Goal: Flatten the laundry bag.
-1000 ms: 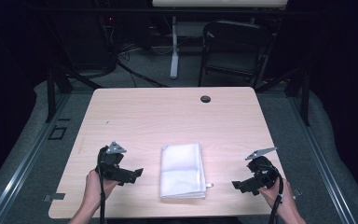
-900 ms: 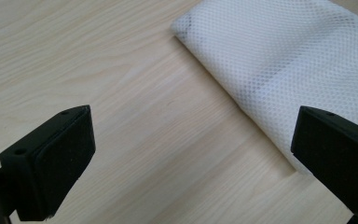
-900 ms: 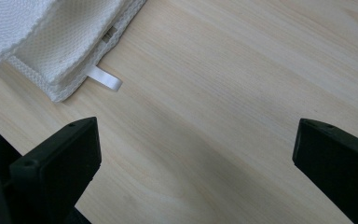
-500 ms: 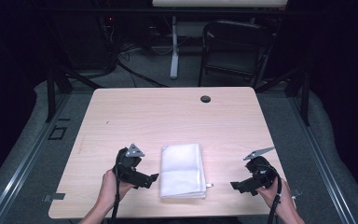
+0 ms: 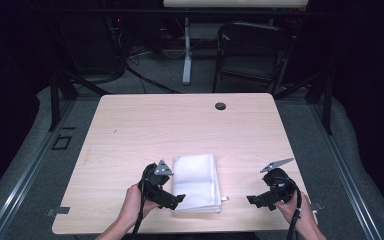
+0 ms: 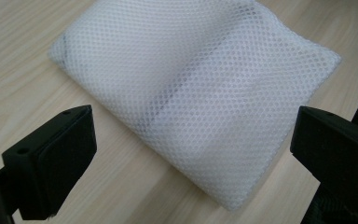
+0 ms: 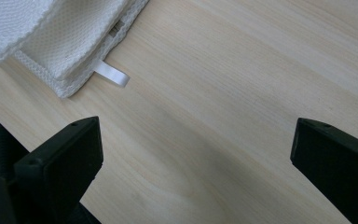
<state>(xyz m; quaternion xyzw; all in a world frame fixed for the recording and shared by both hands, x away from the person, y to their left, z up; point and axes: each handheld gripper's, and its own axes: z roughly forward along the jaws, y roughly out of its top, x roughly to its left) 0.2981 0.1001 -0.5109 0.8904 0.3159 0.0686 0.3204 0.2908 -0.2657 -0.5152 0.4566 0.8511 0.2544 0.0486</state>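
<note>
Where the pale wooden worktop nears the person's edge, lies a folded white mesh cloth bag, flat, between both hands. Left gripper at the bag's near left corner, fingers spread wide, released, holding nothing. Right gripper well apart on bare wood, fingers likewise released; small white ribbon loop poking from the bag's hem.
</note>
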